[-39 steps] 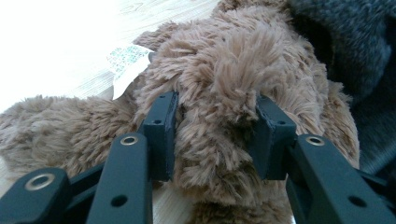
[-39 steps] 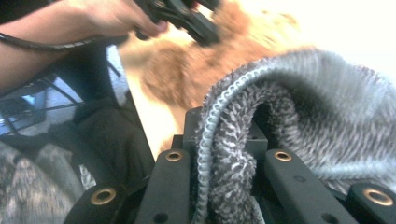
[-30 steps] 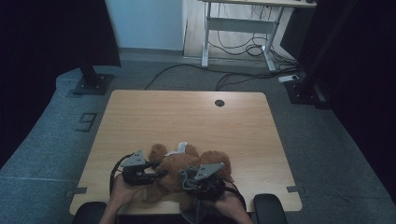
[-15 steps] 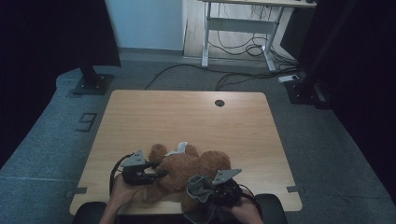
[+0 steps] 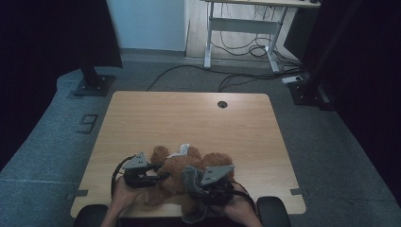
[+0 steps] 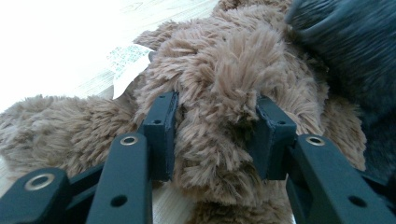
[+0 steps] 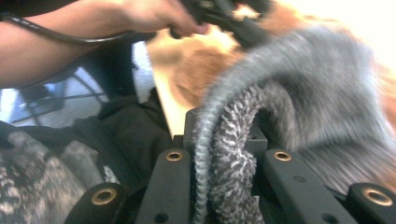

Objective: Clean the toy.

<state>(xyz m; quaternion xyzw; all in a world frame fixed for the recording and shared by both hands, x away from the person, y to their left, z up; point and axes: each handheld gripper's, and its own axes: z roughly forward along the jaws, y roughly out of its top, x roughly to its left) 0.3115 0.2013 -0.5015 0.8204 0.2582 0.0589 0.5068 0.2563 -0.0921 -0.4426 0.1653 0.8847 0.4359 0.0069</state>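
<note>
Two hand-held grippers work at the near edge of the bench [image 5: 189,113], both on a brown plush bear [image 5: 182,165] that lies there with a white label [image 5: 179,151] poking out at its far side.

The left hand-held gripper [image 5: 158,176] lies level at the bear's left side, pointing into it. In the left gripper view its jaws are clenched on a thick tuft of the bear's [image 6: 219,116] fur, a pad sunk into the pile on either side, with the label [image 6: 126,60] up and to the left of the grip and the pale bench [image 6: 56,42] beyond.

The right hand-held gripper [image 5: 196,182] sits just right of the bear's middle, close to the bench's front edge, with a grey knitted cloth [image 5: 191,177] at its tip, draped against the bear. In the right gripper view, its jaws are grasping a fold of that grey cloth [image 7: 224,154], which rises from between the pads and arches over to the right; the picture is blurred. Beyond it the bear's [image 7: 196,70] fur shows orange-brown, and the person's other hand [image 7: 154,16] holds its gripper at the top.
</note>
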